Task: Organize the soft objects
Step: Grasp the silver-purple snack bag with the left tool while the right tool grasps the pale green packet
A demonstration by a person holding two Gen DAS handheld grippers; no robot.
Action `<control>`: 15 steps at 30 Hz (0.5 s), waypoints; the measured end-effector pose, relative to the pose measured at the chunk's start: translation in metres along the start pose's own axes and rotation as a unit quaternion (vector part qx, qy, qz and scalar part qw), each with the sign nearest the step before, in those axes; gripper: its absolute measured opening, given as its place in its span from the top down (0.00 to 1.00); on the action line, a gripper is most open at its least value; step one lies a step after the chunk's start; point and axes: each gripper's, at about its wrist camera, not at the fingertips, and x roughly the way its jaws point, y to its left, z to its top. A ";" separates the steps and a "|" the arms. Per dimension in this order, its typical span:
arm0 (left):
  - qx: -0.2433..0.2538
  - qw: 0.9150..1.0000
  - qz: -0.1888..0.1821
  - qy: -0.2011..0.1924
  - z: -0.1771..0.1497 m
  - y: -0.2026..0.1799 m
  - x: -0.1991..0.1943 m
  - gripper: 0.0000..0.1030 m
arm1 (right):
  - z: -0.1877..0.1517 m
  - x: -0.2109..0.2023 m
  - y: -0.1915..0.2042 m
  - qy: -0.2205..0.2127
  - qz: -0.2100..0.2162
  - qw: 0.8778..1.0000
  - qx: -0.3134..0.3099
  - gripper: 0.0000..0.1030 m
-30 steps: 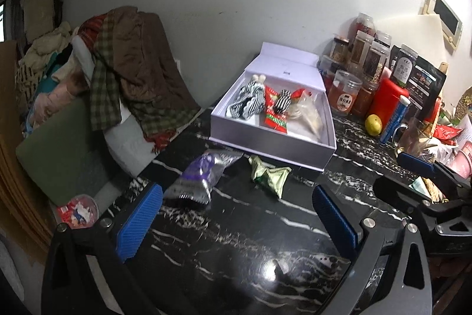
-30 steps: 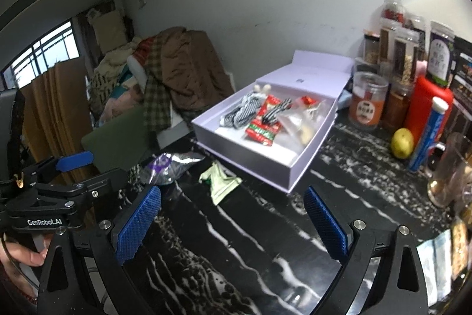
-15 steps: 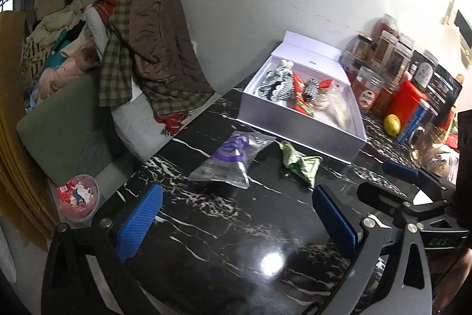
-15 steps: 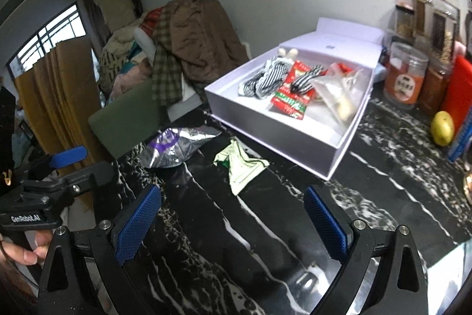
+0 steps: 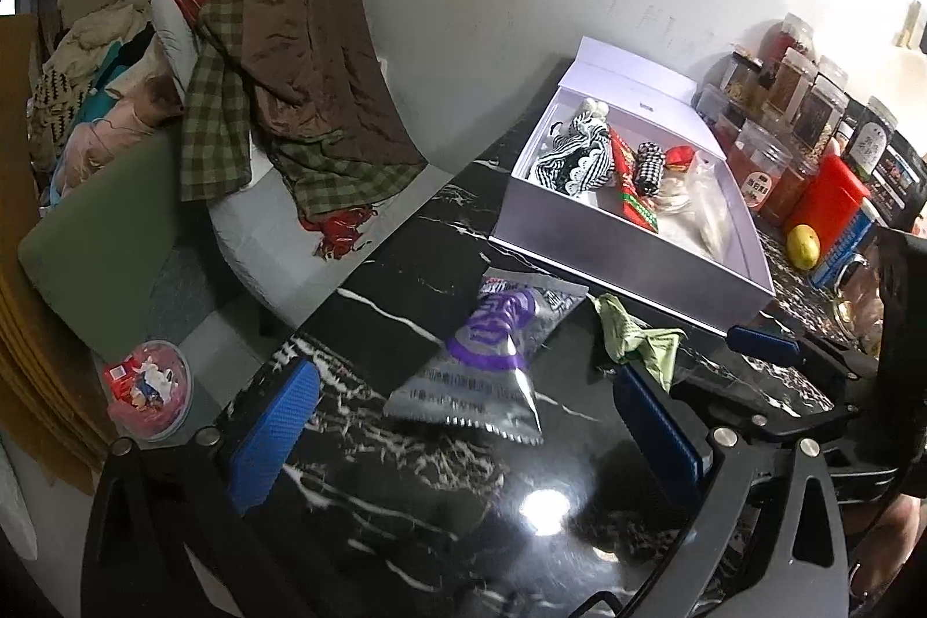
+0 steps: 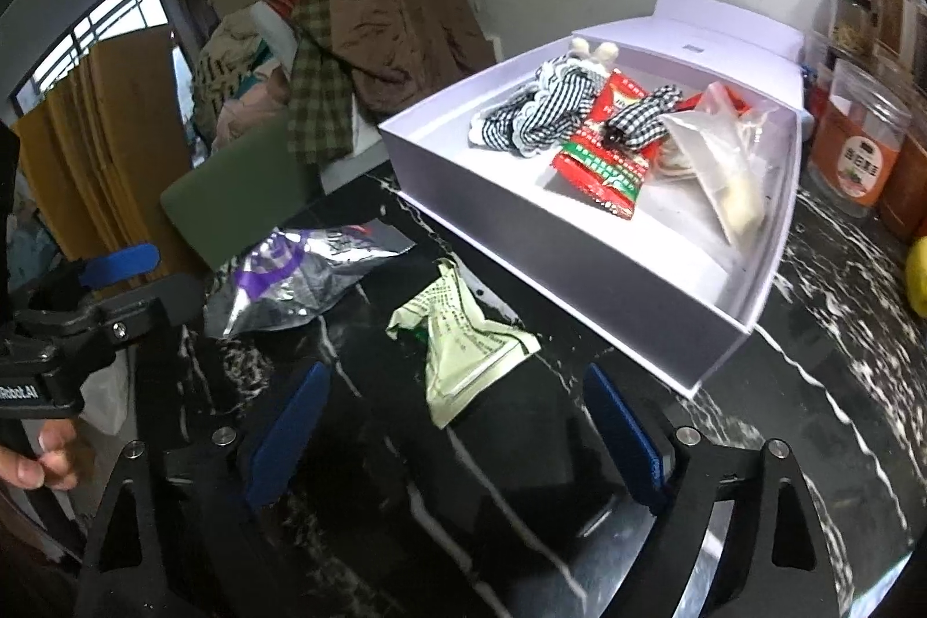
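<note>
- On my left wrist view, the left gripper (image 5: 463, 435) sits at the bottom of the frame, released, its 2 blue pads wide apart with nothing between them.
- Just above it, at the frame's center, a silver and purple snack bag (image 5: 492, 348) lies flat on the black marble table (image 5: 417, 502).
- Right of the bag, a crumpled green packet (image 5: 634, 337) lies close to the front wall of the white box (image 5: 626, 264).
- On my right wrist view, the right gripper (image 6: 457, 427) is low in the frame, its jaws closing but unclenched, gripping nothing; the green packet's lower tip lies between the pads, apart from both.
- The open box fills the upper right, holding checked cloth pieces (image 6: 539, 111), a red packet (image 6: 608, 160) and a clear bag (image 6: 718, 166).
- A pile of clothes (image 6: 376, 27) sits in the upper left, beyond the table.
- Jars (image 5: 776, 108) stand at the right edge of the left view.
</note>
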 end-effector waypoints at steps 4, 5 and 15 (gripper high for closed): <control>0.004 1.000 0.000 0.006 0.003 0.002 0.010 0.00 | 0.004 0.016 -0.002 0.013 0.002 1.000 -0.010 0.17; 0.004 1.000 -0.003 0.009 0.004 0.003 0.013 0.00 | 0.005 0.020 -0.002 0.016 0.002 1.000 -0.012 0.19; 0.004 0.999 -0.026 0.031 0.013 0.007 0.040 0.00 | 0.008 0.037 -0.002 0.031 -0.001 0.999 -0.034 0.48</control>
